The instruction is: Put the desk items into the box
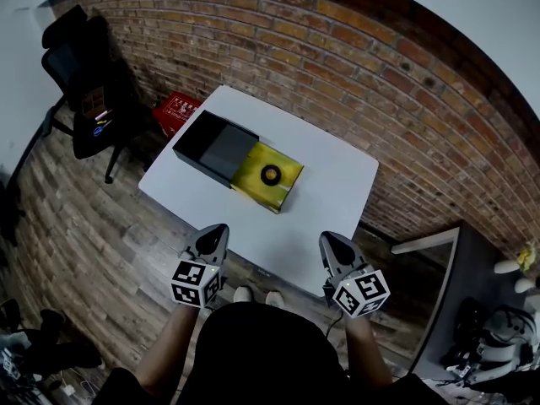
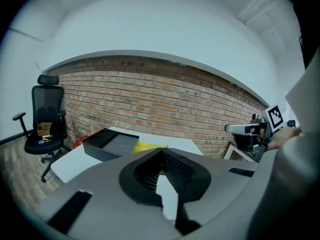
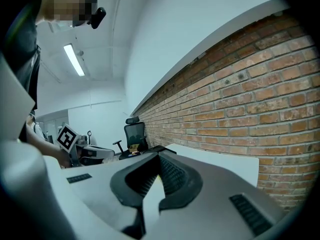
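Note:
A black box [image 1: 213, 146] lies on the white table [image 1: 337, 184], with a yellow inner tray [image 1: 283, 188] slid out of its right end. A black ring-shaped item [image 1: 271, 174] rests in that tray. My left gripper [image 1: 221, 229] hovers at the table's near edge, shut and empty, well short of the box. My right gripper [image 1: 326, 240] hangs beside it to the right, also shut with nothing in it. In the left gripper view the box [image 2: 106, 145] and yellow tray [image 2: 148, 146] show beyond the closed left gripper [image 2: 161, 155]. The right gripper [image 3: 159, 159] points along the brick wall.
A black office chair [image 1: 89, 91] stands at the far left, with a red case [image 1: 175, 112] on the floor beside the table. A brick wall [image 1: 337, 49] runs behind the table. A white cabinet edge [image 1: 426, 243] is at the right. The floor is wood plank.

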{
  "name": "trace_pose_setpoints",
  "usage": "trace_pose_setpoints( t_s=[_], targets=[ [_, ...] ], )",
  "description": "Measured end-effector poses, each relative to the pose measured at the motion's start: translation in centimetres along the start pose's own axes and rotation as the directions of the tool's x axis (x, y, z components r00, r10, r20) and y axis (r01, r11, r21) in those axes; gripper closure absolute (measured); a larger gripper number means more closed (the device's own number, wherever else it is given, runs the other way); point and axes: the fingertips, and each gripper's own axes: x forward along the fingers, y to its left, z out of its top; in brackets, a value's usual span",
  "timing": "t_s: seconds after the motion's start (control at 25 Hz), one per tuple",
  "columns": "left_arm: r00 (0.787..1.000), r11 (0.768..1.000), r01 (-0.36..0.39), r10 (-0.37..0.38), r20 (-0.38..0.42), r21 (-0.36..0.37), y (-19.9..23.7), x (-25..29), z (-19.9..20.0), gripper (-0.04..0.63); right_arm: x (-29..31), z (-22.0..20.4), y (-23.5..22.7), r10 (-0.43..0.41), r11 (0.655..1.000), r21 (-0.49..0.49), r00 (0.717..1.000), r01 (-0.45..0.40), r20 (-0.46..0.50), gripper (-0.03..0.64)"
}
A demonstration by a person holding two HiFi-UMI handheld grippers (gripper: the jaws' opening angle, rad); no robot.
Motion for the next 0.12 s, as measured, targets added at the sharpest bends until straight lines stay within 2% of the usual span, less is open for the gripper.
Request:
trace_pose_setpoints(
  t_s=[0.12],
  targets=[
    [1.000,1.000,-0.003,0.003,-0.001,-0.005,0.58,0.13,0.12,0.583,0.19,-0.13,0.04,-0.014,1.000,0.001,1.000,0.014,-0.003,0.597]
  ],
)
